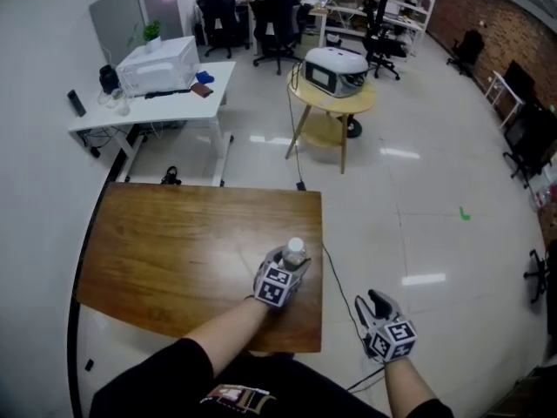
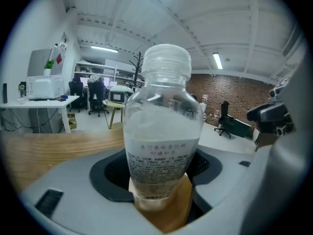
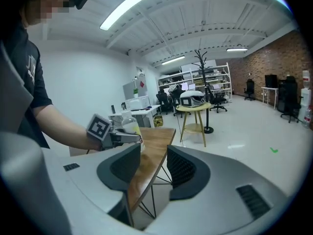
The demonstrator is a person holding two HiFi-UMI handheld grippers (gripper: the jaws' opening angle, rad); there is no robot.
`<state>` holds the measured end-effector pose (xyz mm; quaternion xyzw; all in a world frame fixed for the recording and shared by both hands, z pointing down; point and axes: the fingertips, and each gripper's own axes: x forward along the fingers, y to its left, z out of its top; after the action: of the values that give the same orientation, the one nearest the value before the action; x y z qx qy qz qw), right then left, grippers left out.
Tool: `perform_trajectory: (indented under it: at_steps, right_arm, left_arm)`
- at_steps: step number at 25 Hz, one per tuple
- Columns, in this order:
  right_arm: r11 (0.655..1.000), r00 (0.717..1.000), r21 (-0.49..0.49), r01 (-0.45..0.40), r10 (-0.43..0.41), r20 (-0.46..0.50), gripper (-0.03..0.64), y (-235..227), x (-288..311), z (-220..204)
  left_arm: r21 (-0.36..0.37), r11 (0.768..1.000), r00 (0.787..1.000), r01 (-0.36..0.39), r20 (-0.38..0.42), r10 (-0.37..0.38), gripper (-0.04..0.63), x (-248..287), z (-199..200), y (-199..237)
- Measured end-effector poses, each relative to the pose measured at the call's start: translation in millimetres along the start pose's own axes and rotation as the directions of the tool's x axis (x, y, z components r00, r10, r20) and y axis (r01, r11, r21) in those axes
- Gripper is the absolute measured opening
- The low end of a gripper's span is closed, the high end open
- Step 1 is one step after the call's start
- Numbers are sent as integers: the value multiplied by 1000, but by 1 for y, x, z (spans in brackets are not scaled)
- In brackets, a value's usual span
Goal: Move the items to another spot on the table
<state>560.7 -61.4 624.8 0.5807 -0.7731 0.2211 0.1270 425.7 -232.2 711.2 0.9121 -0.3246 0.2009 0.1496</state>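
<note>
Left gripper holds bottle over wooden table; glossy floor beyond.

Far left, a white desk bears a microwave — right of it, a round table; office chairs beyond, brick wall far right.

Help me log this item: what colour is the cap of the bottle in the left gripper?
Translucent whitish cap; clearest in the left gripper view.

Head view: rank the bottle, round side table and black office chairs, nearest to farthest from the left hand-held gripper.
1. Bottle, between the left hand-held gripper's jaws.
2. Round side table, beyond the wooden table, right.
3. Black office chairs, far back.
</note>
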Motion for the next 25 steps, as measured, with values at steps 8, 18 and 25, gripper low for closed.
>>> perform_trajectory:
  at_steps: [8,18,25]
  right_arm:
    - [1000,1000,17,11,-11,-4,176,-16,-17,-10]
    - [998,999,52,47,-47,-5,176,-33,-26,-23]
    - [997,998,54,61,-60,-13,176,-36,-36,-27]
  left_arm:
    - [1,999,999,-33,-33,33,293,41,-12,-15]
    - [27,999,999,-28,-23,28,311,54,-31,-31]
    - [17,999,999,-44,-27,44,314,69,-29,-38]
